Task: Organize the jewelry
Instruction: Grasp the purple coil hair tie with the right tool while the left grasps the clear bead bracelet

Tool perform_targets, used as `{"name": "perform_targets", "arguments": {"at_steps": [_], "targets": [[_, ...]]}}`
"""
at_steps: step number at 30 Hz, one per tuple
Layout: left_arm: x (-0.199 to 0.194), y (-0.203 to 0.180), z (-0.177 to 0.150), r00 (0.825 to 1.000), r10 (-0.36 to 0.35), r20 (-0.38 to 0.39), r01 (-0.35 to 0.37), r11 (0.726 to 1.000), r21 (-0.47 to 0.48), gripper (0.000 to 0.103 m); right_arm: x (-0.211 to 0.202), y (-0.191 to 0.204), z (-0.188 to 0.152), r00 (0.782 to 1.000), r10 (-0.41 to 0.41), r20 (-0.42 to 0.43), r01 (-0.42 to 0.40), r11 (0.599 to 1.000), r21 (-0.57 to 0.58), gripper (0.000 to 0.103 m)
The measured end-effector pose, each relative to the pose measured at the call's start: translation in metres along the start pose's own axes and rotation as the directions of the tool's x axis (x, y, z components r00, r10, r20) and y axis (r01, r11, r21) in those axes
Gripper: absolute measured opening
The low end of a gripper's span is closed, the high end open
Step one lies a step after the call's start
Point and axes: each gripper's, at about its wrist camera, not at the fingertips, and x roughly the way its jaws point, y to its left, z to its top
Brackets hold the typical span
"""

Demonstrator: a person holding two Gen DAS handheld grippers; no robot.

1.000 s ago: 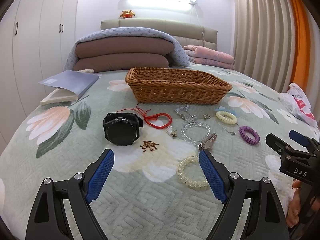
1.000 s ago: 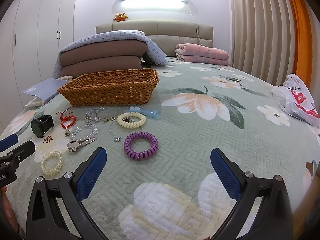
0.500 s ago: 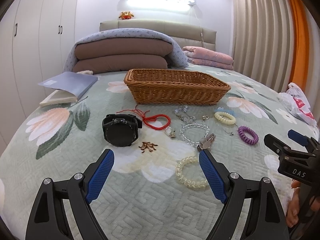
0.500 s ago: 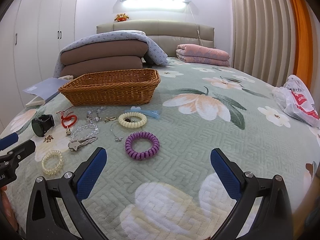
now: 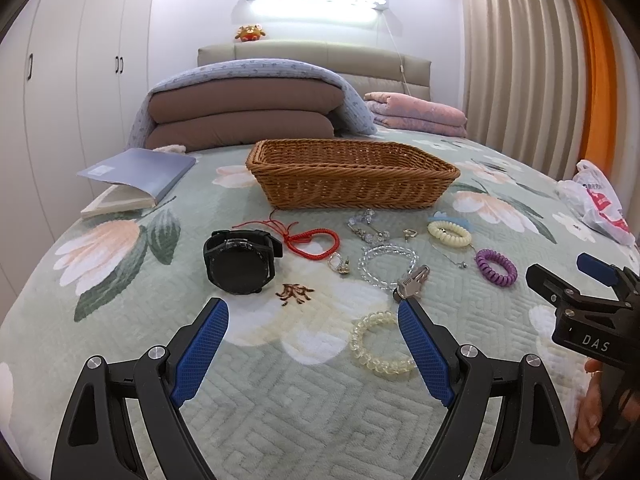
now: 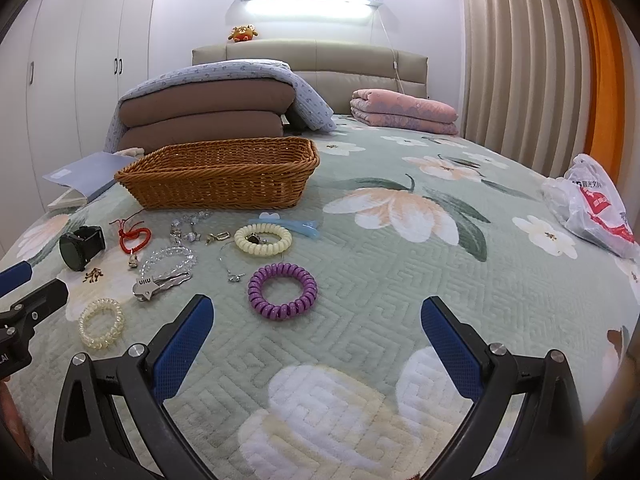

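Observation:
Jewelry lies spread on the floral bed cover in front of a wicker basket (image 5: 352,178) (image 6: 224,176). There is a black watch (image 5: 240,260), a red cord bracelet (image 5: 314,240), a clear bead bracelet (image 5: 386,260), a silver clip (image 5: 412,280), a cream coil band (image 5: 448,234), a purple coil band (image 5: 496,266) (image 6: 282,292) and a pale yellow coil band (image 5: 380,346) (image 6: 100,322). My left gripper (image 5: 312,352) is open and empty, just short of the watch and the yellow band. My right gripper (image 6: 318,348) is open and empty, just short of the purple band.
An open book (image 5: 136,178) lies at the left edge of the bed. Folded quilts (image 5: 248,120) and a pink blanket (image 5: 416,116) are stacked behind the basket. A plastic bag (image 6: 592,208) lies at the right. Wardrobes stand left, curtains right.
Both grippers have drifted slightly back and up; the jewelry sits a little lower in view. Nothing was picked up or moved.

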Motion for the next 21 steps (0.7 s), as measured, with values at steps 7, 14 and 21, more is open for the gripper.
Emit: {"name": "perform_targets", "arguments": {"at_steps": [7,14,21], "targets": [[0.005,0.008,0.001,0.999,-0.037,-0.029,0.036,0.999,-0.039,0.087,-0.002,0.004,0.0,1.0,-0.007,0.012,0.007,0.999,-0.031,0.103],[0.001,0.019,0.009,0.994,-0.089,-0.063,0.092,0.995,0.043,0.087,-0.007,-0.011,0.006,0.998,-0.039,0.039,0.039,0.999,0.004,0.095],[0.006,0.022,0.01,0.961,-0.246,-0.129,0.248,0.969,-0.007,0.087,-0.013,-0.044,0.019,0.997,0.04,0.06,-0.047,0.992,0.115,0.087]]}}
